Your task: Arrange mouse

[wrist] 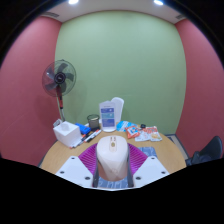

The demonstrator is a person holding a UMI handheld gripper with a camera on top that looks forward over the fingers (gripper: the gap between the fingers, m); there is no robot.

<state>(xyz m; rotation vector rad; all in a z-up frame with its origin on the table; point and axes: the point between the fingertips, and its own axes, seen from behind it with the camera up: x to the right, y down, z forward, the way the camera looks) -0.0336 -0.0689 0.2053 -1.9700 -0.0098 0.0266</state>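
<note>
Gripper view: a beige mouse [113, 157] is seen lodged between the two fingers, whose pink pads [91, 157] are pressed against its flanks, so the gripper [113, 165] is judged to be pinching it. The mouse is held lengthwise along the fingers, its front pointing ahead, which is probably done so that its heading can be controlled when it is set down. It appears to be raised above a round wooden table [60, 152]. Beyond the fingers, a white jug [117, 110], a blue box [107, 113], a dark cup [93, 122], a white box [67, 131] and some printed papers [143, 132] are ranged along the far half of the table, leaving the near part free, presumably for placing the mouse. A standing fan [58, 78] is seen behind the table.
</note>
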